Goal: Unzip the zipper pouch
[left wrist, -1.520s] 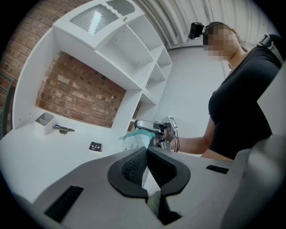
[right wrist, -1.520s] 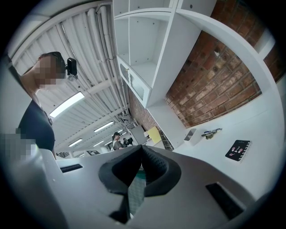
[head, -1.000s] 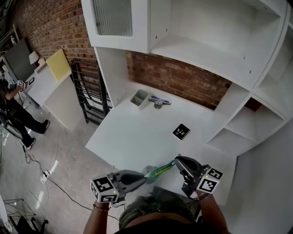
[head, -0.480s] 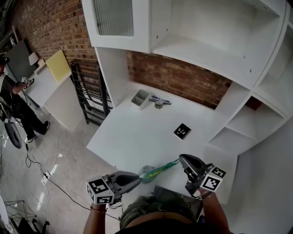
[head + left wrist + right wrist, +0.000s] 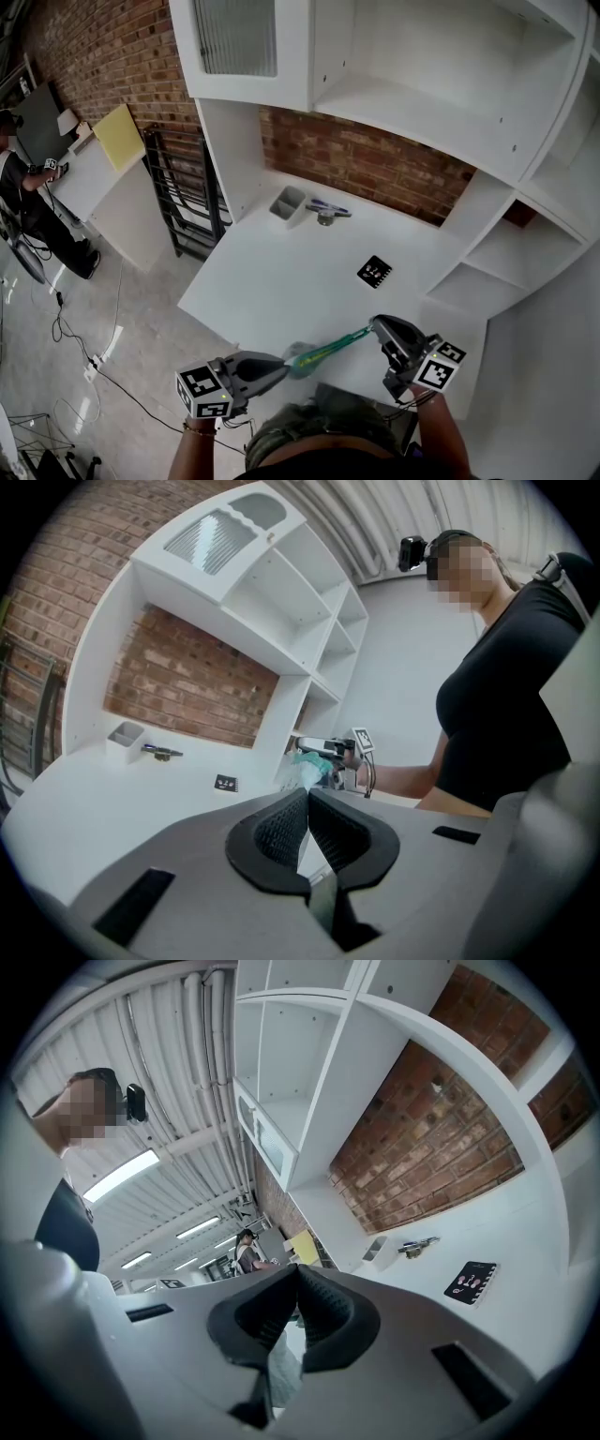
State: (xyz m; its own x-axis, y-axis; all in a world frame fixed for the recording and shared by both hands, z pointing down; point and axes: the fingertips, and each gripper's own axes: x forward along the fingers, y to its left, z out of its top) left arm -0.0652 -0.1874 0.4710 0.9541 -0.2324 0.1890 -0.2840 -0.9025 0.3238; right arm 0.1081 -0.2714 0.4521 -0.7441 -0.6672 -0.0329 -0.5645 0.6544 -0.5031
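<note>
A: Where was the pouch (image 5: 328, 350) at that moment?

B: It was in the air, above the near edge of the bench (image 5: 281, 272), stretched between the two claws.

A: And the claws?

B: Both were pressed together. The left claw (image 5: 283, 367) pinched the left end of the pouch, and the right claw (image 5: 376, 327) pinched the right end. In the right gripper view a pale, thin material came out under the closed jaws. Whether it was the slider of the zipper or only the edge, I could not tell.

A: How did the pouch lie?

B: Its long axis ran from the left claw up and to the right, to the right claw. So the two claws pointed at each other along it. Neither hand was nearer, because each had one end.

A: What did it look like?

B: Narrow and soft, green-blue, with a pale, half-clear part near the left claw. It was pulled taut. I judged that the zipper ran along the same line, so the next pull should follow it.

A: Open or closed?

B: The teeth were too small to see.
</note>
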